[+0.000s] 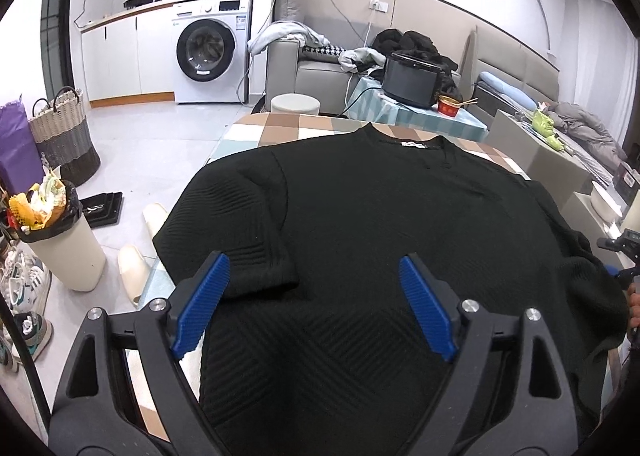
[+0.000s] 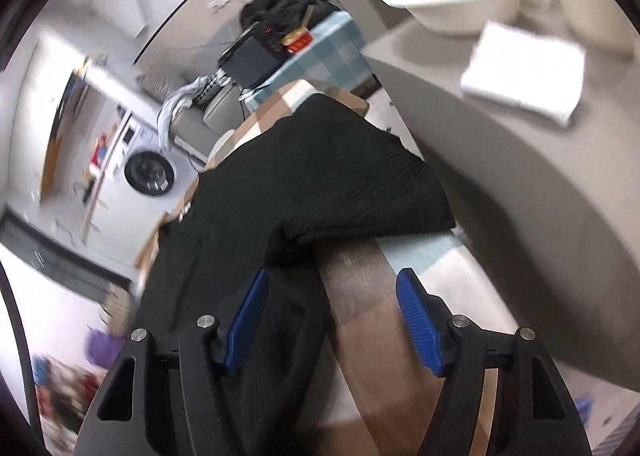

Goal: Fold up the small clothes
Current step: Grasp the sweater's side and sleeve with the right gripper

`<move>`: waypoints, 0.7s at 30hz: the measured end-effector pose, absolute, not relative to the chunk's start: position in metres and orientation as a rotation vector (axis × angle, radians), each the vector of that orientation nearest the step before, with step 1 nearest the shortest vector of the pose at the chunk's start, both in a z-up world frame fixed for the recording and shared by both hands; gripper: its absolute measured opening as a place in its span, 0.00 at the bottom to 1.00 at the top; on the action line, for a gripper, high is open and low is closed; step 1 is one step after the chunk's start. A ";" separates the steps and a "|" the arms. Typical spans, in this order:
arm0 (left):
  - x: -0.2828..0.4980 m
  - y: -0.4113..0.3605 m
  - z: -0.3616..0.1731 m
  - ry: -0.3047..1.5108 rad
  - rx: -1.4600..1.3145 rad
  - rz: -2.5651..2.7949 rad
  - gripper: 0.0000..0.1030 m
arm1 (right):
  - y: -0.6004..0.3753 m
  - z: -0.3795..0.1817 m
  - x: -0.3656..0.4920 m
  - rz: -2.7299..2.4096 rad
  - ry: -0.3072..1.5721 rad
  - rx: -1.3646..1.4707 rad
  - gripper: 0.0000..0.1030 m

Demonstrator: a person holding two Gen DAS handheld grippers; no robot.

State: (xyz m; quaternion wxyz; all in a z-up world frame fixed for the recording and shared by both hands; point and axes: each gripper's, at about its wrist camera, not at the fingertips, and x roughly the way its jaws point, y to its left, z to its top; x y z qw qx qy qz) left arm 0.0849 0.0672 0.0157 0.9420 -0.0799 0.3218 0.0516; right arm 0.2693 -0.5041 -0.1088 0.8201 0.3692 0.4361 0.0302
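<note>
A black ribbed knit top [image 1: 380,216] lay spread flat across a table covered with a checked cloth [image 1: 280,128], its neckline with a white label at the far edge and one short sleeve [image 1: 240,256] folded inward over the body on the left side.

The left gripper [image 1: 314,304] hung over the near part of the top, its blue-padded fingers [image 1: 204,304] spread wide apart and gripping nothing.

In the blurred, tilted right wrist view, the right gripper [image 2: 332,320] hovered over the top's other sleeve edge [image 2: 360,184] and the bare cloth [image 2: 360,296], its fingers [image 2: 416,320] apart with nothing clamped between them.

Beyond the table stood a washing machine [image 1: 210,52], a grey sofa [image 1: 316,68], a woven basket [image 1: 64,132] and a full waste bin [image 1: 60,232].
</note>
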 end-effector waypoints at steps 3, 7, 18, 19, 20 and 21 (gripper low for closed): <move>0.102 0.067 0.014 0.668 -0.167 0.111 0.83 | -0.521 -0.122 0.283 0.046 0.923 0.926 0.64; 0.111 0.067 0.014 0.672 -0.165 0.108 0.83 | -0.537 -0.120 0.300 -0.015 0.899 0.972 0.64; 0.133 0.065 0.016 0.662 -0.146 0.102 0.83 | -0.513 -0.063 0.329 -0.108 0.796 0.562 0.07; 0.132 0.065 0.016 0.659 -0.149 0.101 0.83 | -0.504 -0.051 0.328 -0.076 0.771 0.516 0.07; 0.132 0.066 0.016 0.656 -0.151 0.101 0.83 | -0.490 -0.034 0.331 0.015 0.717 0.456 0.07; 0.131 0.068 0.016 0.654 -0.155 0.100 0.83 | -0.478 -0.024 0.332 0.088 0.685 0.422 0.07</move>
